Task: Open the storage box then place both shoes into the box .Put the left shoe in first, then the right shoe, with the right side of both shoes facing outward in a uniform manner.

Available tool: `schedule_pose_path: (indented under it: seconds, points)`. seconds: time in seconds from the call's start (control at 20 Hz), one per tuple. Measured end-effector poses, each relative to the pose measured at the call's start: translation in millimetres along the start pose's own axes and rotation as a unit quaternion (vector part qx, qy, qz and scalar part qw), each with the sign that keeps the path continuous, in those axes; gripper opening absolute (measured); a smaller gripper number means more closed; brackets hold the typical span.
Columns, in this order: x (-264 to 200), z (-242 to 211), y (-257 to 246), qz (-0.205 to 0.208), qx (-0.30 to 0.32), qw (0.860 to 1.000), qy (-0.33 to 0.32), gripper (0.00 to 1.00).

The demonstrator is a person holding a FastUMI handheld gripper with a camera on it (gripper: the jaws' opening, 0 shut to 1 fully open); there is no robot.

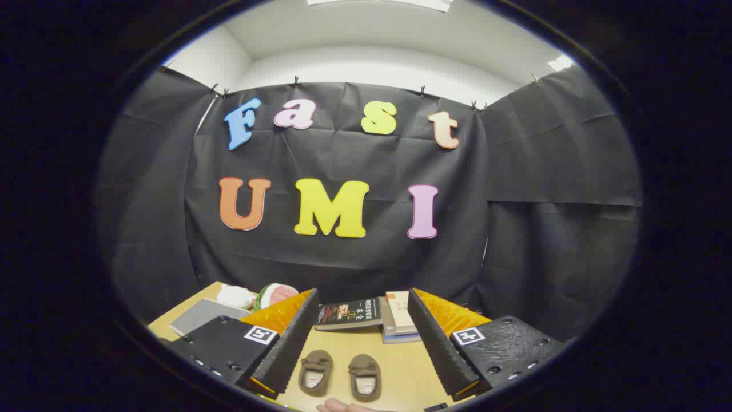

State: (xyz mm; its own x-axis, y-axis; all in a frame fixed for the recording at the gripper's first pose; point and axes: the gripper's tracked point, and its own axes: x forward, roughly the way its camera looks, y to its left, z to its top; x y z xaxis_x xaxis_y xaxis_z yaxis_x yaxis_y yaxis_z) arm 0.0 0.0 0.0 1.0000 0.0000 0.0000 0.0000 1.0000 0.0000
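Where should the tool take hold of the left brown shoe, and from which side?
Judging by its pose, grip the left shoe across its sides near the opening, coming from above. It stands upright beside the other shoe, between the open tool's fingers.

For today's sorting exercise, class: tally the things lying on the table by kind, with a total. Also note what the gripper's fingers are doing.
Shoes: 2 (left one, right one)
Books: 3 (dark book, two stacked)
Grey flat pad: 1
Soft toys or cloths: 2
Total: 8
Gripper: open, shoes between its fingers, untouched.
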Motion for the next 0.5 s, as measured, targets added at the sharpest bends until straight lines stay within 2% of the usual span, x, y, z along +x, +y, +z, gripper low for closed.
schedule_pose_path:
  seconds: [0.5]
  points:
    - [15, -21, 6, 0.035, 0.006, 0.999, 0.021, 0.95]
